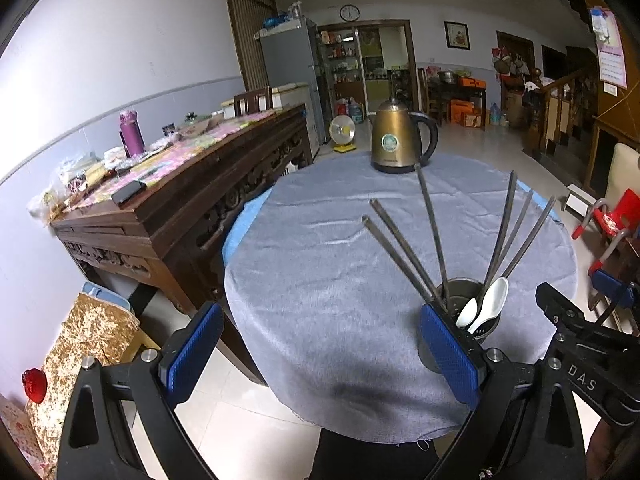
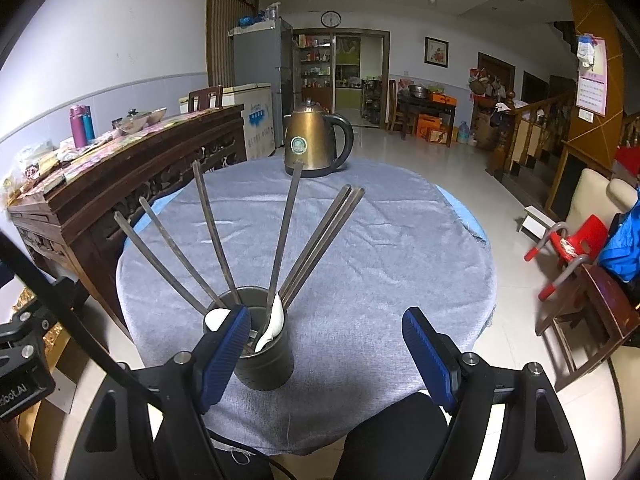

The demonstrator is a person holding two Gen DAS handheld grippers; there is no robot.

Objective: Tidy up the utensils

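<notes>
A dark metal utensil holder (image 2: 264, 360) stands on the near part of the round table; it also shows in the left wrist view (image 1: 468, 300). Several dark chopsticks (image 2: 216, 240) fan out of it, also seen in the left wrist view (image 1: 432, 236). Two white spoons (image 1: 490, 306) rest inside, also seen in the right wrist view (image 2: 274, 326). My left gripper (image 1: 320, 354) is open and empty, left of the holder. My right gripper (image 2: 326, 354) is open and empty, its left finger (image 2: 222, 356) in front of the holder.
A grey cloth (image 2: 380, 248) covers the table. A brass kettle (image 2: 316, 142) stands at the far edge. A cluttered carved wooden sideboard (image 1: 172, 196) runs along the left. A red child's chair (image 2: 572, 248) and a wooden chair stand at the right.
</notes>
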